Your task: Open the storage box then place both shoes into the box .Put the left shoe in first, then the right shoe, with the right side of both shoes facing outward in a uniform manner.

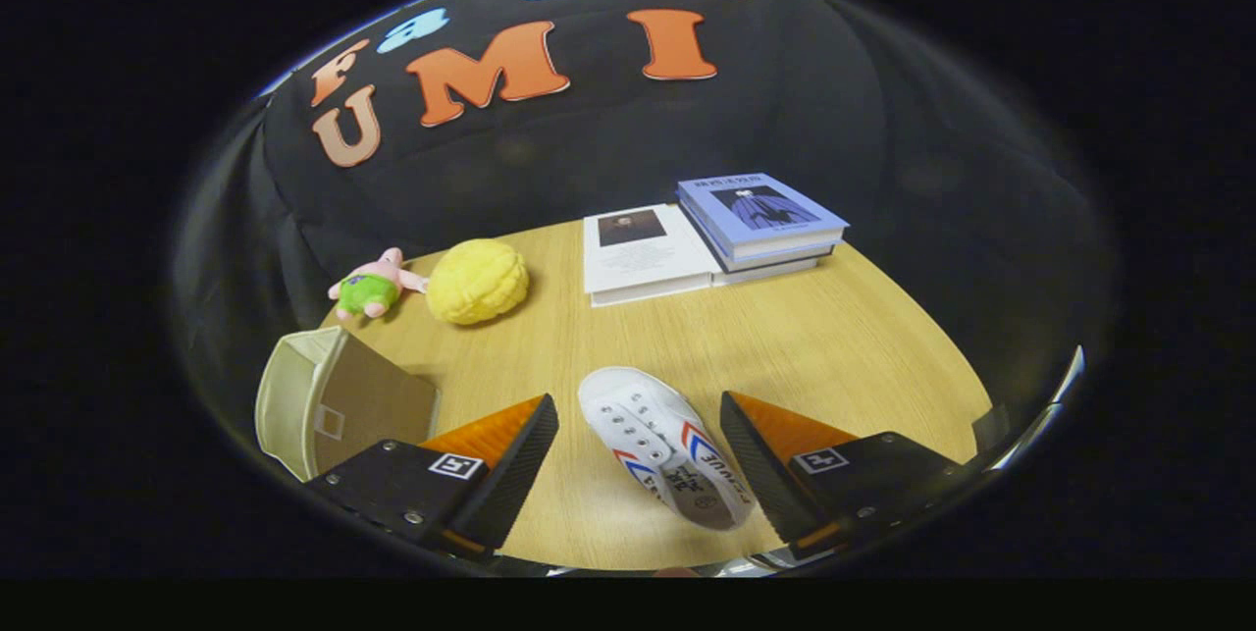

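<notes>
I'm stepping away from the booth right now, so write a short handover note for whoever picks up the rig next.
Tool: open, holding nothing, fingers either side of the white canvas sneaker with red and blue stripes lying on the light wooden table.
Beige fabric storage box: beside the left finger, appears to be tipped on its side.
Done: no shoe can be seen in the box.
Left: check the box is open, confirm which shoe this is, load left then right, right sides outward.

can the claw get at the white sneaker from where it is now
Probably yes: the claw is open, and the white sneaker lies on the wooden table between its fingers, with nothing over it.
</notes>
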A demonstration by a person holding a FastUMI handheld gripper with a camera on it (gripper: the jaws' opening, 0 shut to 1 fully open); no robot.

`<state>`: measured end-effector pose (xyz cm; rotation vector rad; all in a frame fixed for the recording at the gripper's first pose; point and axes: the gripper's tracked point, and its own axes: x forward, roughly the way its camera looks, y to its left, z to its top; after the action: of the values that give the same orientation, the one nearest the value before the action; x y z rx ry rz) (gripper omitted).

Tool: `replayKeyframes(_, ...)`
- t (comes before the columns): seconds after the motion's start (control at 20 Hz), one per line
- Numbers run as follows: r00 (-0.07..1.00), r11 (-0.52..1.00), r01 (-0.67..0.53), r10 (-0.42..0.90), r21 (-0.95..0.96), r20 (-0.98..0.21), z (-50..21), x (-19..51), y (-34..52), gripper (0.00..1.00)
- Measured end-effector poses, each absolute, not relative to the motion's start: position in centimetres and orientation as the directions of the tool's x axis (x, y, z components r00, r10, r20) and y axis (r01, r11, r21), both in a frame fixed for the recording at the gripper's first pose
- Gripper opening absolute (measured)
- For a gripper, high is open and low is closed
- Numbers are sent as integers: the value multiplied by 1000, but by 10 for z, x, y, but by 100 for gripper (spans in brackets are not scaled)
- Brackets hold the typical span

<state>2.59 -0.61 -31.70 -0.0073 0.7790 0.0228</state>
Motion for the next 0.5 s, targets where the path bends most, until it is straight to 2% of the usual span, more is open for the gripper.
replayKeyframes(0.25, 670, 999, 48, -39, -9, -741, -355, 16, -29, 99)
replayKeyframes(0.5, 615, 997, 57, -74, -49, -785, -380, 9, -37, 98)
